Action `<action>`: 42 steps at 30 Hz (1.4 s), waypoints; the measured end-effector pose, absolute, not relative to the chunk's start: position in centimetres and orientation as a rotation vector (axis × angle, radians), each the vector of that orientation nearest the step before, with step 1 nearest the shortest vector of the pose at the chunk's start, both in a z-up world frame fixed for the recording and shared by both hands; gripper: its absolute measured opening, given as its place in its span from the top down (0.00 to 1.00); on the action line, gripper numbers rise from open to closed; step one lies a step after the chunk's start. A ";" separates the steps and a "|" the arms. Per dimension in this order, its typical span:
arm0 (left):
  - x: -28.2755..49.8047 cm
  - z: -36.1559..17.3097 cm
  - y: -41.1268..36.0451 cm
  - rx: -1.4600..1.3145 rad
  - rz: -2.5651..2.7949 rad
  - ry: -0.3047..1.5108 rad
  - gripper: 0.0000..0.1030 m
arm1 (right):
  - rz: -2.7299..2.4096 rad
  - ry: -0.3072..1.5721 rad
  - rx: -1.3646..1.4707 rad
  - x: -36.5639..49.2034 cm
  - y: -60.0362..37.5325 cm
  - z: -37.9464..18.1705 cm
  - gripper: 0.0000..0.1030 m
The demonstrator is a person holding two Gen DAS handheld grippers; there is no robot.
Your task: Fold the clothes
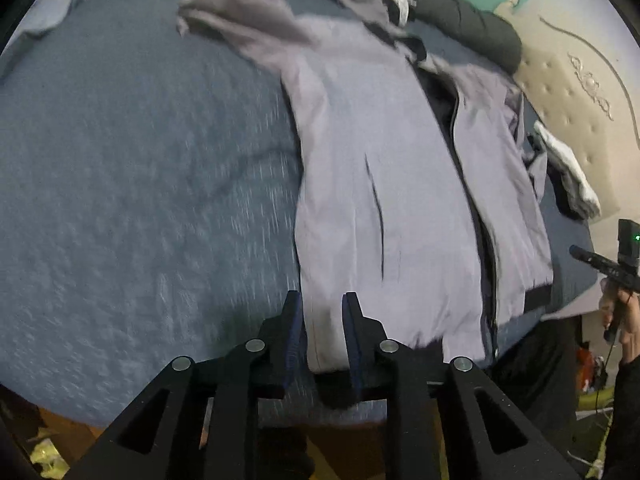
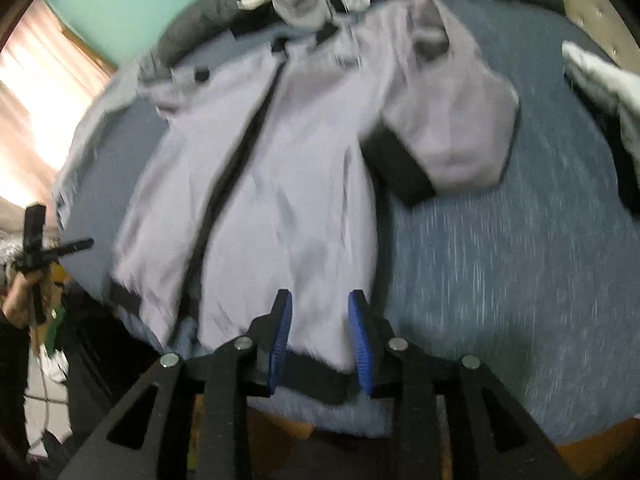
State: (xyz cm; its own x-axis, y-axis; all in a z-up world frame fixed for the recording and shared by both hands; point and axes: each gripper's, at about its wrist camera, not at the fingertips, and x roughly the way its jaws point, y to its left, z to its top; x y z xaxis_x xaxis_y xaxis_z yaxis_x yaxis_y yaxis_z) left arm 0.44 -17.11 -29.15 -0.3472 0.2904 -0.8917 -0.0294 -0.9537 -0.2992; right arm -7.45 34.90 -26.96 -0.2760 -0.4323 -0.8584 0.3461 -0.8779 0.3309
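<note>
A: Nearest items?
B: Left gripper [image 1: 322, 330], jaws apart astride the hem of the lilac jacket [image 1: 384, 184]; right gripper [image 2: 320, 334], jaws likewise apart at the hem.
A: Jacket's position?
B: Flat, front up, on the blue bedspread [image 1: 140, 200].
A: Beyond?
B: Dark bolster [image 1: 468, 20]; grey-white garment [image 2: 604, 84], apart, unobstructing.

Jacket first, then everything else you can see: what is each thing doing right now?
Jacket: spread flat on the bed, front up, zip partly open.
Right sleeve: folded in, black cuff beside the body.
Left gripper: open, fingers on either side of the hem.
Right gripper: open, fingers on either side of the hem.
Bed cover: lies wrinkled under the jacket.
Dark bolster: lies along the far edge.
</note>
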 end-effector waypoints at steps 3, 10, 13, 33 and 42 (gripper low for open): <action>-0.6 -27.3 -16.5 -1.603 2.462 -0.329 0.76 | -2.194 -0.123 1.428 -9.0 33.7 -25.4 0.70; -4.5 -25.9 -15.1 -1.467 2.545 -0.357 0.71 | -2.164 -0.149 1.375 -12.9 30.6 -24.9 0.69; -6.6 -26.4 -14.5 -1.426 2.559 -0.382 0.71 | -2.153 -0.148 1.360 -15.5 27.8 -26.0 0.69; -16.4 -34.4 -14.0 -1.293 2.647 -0.460 0.60 | -2.146 -0.083 1.426 -32.4 14.6 -32.9 0.48; -17.1 -35.6 -14.9 -1.297 2.641 -0.480 0.59 | -2.163 -0.051 1.502 -36.7 12.2 -36.1 0.59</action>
